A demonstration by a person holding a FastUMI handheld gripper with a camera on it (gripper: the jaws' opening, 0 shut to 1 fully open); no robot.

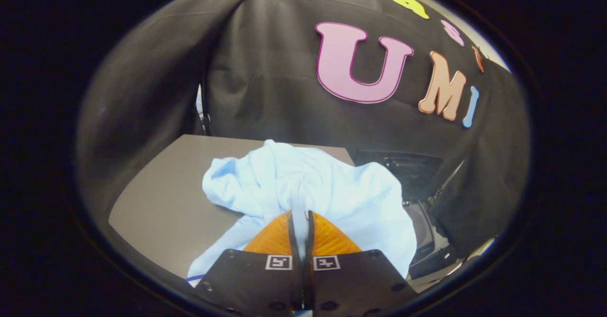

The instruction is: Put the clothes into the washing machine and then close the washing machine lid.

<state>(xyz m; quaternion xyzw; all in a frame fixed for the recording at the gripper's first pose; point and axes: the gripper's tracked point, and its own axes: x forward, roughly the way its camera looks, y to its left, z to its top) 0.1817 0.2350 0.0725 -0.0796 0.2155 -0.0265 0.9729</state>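
Item: gripper (299, 215) clenched on cloth (308, 184), lifted off table (166, 198).
Orange fingers (275, 236) nearly touching, pinching a fold at 12 o'clock; cloth hangs bunched, likely raised to clear the washer (417, 189), dark and open at 2 o'clock, just beyond.

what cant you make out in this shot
- Gripper view: the tool has its orange fingers nearly together at the light blue garment; whether they pinch cloth is hidden by its folds.
- The dark washing machine beyond the garment is partly covered by it; drum and lid position unclear.
- The grey table under the garment is hidden.
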